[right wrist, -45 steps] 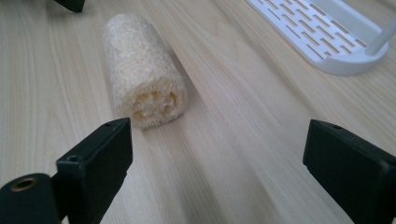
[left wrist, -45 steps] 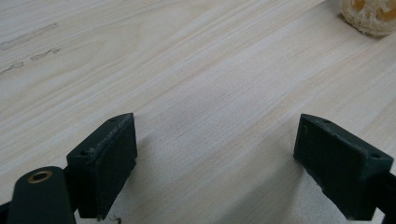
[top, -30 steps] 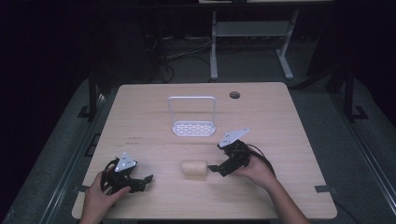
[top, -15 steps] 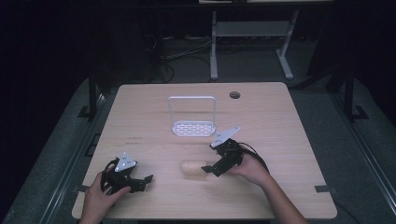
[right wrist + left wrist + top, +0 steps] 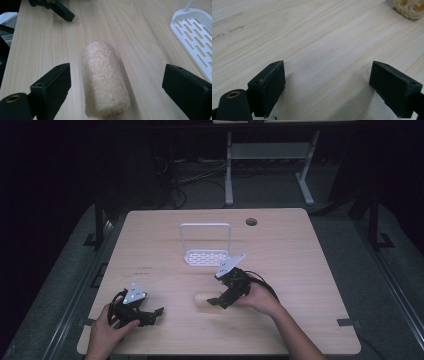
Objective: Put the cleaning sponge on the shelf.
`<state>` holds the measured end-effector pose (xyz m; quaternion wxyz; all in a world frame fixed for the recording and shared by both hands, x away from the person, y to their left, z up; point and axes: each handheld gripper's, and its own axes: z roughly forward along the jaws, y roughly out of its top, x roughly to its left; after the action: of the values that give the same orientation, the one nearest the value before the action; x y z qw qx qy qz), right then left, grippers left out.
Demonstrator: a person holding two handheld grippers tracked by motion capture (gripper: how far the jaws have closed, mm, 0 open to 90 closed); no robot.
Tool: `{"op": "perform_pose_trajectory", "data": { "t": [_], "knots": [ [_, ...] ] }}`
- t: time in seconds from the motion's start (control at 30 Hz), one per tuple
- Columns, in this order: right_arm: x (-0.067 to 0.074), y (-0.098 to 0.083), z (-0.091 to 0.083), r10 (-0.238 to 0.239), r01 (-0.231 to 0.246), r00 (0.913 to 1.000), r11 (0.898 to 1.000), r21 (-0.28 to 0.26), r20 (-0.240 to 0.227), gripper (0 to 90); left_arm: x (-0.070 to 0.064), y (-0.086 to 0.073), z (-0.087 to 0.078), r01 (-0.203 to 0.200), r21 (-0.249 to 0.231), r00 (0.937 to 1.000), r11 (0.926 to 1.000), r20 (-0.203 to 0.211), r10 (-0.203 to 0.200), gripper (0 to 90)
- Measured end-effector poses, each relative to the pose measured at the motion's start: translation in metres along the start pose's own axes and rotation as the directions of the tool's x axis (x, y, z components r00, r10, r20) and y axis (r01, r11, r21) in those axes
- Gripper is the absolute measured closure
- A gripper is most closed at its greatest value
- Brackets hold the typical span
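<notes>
The right gripper [image 5: 216, 301], jaws apart, straddles the loofah roll [image 5: 103, 77] lying near the white rack [image 5: 206, 255], while the left gripper [image 5: 156, 315] rests open.

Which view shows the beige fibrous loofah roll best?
The right gripper view: the beige fibrous loofah roll lies close, between open jaws. The high view shows it small; the left gripper view catches one holed end.
</notes>
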<state>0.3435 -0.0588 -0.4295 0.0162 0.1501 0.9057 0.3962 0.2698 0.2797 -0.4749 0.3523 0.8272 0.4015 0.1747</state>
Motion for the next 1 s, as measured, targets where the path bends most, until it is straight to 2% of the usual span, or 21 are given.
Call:
{"op": "perform_pose_trajectory", "data": {
  "t": [0.23, 0.53, 0.8, 0.83, 1.0],
  "knots": [
    [0.001, 0.003, 0.010, -0.025, 0.025, 0.9994, 0.999, 0.020, -0.024, 8.1, 0.000, 0.000, 0.000, 0.000, 0.000, 1.0000, 1.0000, 0.000, 0.000, 12.8],
    [0.002, 0.004, 0.015, -0.031, 0.032, 0.9987, 0.999, 0.025, -0.041, 8.5, 0.000, 0.000, 0.000, 0.001, 0.000, 1.0000, 1.0000, 0.000, -0.001, 12.8],
    [0.004, 0.002, 0.025, -0.055, 0.058, 0.9978, 0.996, 0.067, -0.036, 8.9, 0.000, 0.000, 0.000, 0.002, 0.000, 1.0000, 1.0000, 0.001, -0.002, 12.8],
    [0.005, 0.002, 0.027, -0.061, 0.063, 0.9974, 0.995, 0.076, -0.038, 14.4, 0.000, 0.000, 0.000, 0.002, 0.000, 1.0000, 1.0000, 0.001, -0.002, 12.8],
    [0.006, 0.001, 0.029, -0.066, 0.070, 0.9969, 0.993, 0.094, -0.042, 14.4, 0.000, 0.000, 0.000, 0.002, 0.000, 1.0000, 1.0000, 0.001, -0.002, 12.8]
  ]
}}
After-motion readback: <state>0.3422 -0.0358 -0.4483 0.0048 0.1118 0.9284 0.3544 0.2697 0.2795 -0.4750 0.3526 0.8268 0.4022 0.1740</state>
